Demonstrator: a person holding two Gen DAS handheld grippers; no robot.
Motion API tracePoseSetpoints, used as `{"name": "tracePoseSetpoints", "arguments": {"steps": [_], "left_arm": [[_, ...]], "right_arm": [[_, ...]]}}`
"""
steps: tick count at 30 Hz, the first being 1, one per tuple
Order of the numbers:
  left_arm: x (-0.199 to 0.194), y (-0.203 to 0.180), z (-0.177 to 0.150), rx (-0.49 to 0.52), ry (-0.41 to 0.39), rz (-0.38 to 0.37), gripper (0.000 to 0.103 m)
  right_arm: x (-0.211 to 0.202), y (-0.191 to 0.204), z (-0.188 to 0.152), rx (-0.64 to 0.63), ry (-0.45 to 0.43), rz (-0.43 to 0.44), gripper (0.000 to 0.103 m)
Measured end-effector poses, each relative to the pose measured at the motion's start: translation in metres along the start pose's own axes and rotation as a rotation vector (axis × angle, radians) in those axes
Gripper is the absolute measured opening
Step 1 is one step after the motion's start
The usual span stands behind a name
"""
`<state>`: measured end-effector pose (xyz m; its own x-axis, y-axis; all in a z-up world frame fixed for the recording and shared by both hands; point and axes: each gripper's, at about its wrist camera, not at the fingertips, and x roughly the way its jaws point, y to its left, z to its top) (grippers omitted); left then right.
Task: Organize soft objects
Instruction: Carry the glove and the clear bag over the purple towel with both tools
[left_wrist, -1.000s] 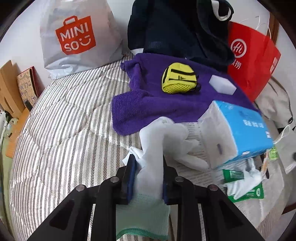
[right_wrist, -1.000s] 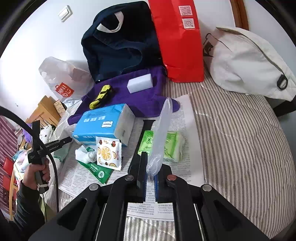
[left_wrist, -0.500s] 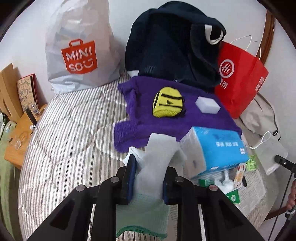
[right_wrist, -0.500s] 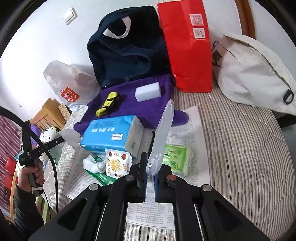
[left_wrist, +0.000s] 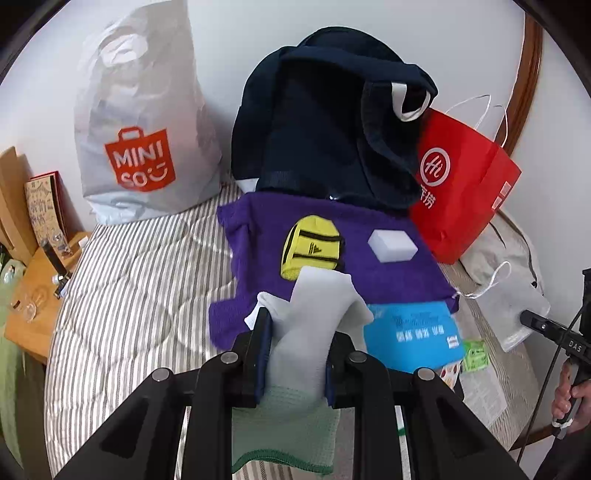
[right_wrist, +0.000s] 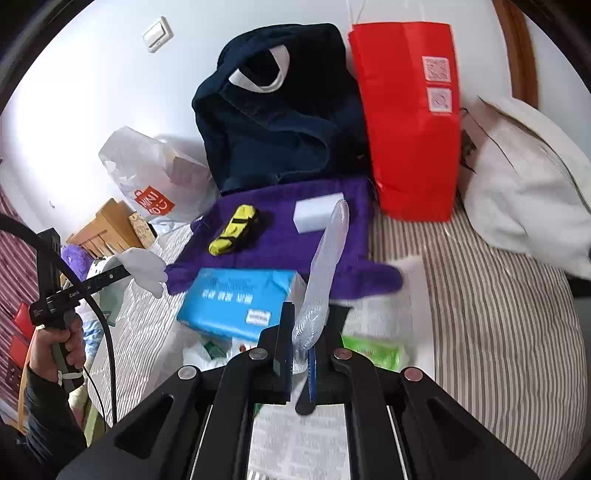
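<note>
Both grippers pinch soft items above a cluttered striped bed.

From the left wrist view, the bed fills the lower half, with a navy bag at 12 o'clock, a Miniso bag at 10 and a red bag at 2. A purple towel lies mid-bed, carrying a yellow pouch and white sponge; a blue tissue pack sits at its 5 o'clock edge. The left gripper has its jaws clamped on a white glove. The right gripper jaws pinch a clear plastic sleeve, standing upright.
</note>
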<state>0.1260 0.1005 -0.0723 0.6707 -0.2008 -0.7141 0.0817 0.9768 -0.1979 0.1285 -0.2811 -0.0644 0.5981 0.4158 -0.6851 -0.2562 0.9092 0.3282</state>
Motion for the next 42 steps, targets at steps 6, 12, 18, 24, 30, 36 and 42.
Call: {"name": "tracePoseSetpoints", "arguments": {"steps": [6,12,18,24,30,36,42], "left_arm": [[0.007,-0.003,0.018,-0.005,-0.008,-0.007,0.022],[0.02,-0.003,0.032,0.002,-0.001,-0.011,0.022],[0.035,0.003,0.047,-0.014,0.003,-0.015,0.022],[0.051,0.006,0.061,-0.018,0.01,-0.023,0.022],[0.068,0.007,0.069,-0.027,0.024,-0.032,0.022],[0.08,0.007,0.075,-0.029,0.034,-0.035,0.022],[0.084,0.003,0.087,-0.021,0.025,-0.044,0.022]], "right_arm": [[0.022,-0.002,0.027,-0.004,-0.006,0.011,0.006],[0.05,0.002,0.054,-0.031,0.002,0.021,0.006],[0.082,0.012,0.077,-0.068,0.011,0.042,0.006],[0.119,0.026,0.096,-0.125,0.036,0.075,0.006],[0.159,0.029,0.096,-0.156,0.108,0.094,0.006],[0.178,0.009,0.086,-0.142,0.158,0.053,0.006],[0.186,-0.009,0.079,-0.113,0.193,0.037,0.009]]}}
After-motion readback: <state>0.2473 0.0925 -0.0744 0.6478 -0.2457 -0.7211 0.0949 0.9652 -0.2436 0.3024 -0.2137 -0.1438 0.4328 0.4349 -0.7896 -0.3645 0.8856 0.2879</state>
